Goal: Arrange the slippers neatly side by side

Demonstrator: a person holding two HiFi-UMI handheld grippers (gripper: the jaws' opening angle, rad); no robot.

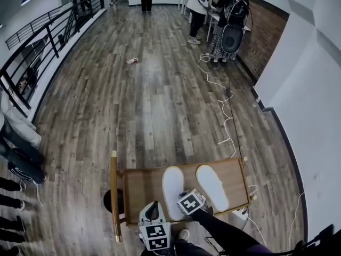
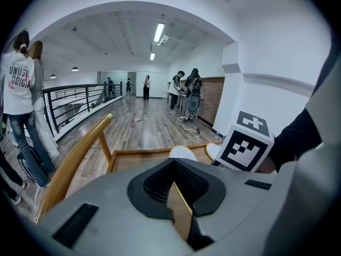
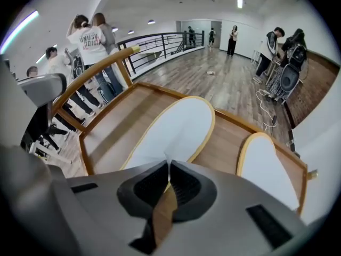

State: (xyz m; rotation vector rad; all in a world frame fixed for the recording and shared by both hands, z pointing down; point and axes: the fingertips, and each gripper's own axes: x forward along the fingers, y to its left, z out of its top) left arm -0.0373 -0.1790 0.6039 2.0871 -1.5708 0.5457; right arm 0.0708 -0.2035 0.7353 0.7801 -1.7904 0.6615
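Slippers point(image 1: 173, 192) side by side on table point(image 1: 144, 188); L gripper point(image 2: 173, 167), R gripper point(image 3: 169, 167) closed

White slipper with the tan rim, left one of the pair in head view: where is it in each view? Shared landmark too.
Head view: white tan-rimmed slipper, lower centre, left of its twin.
Left gripper view: only its tip, centre.
Right gripper view: fills the centre, near end in the right gripper's shut jaws.
Shared landmark: curved wooden rail left of it.
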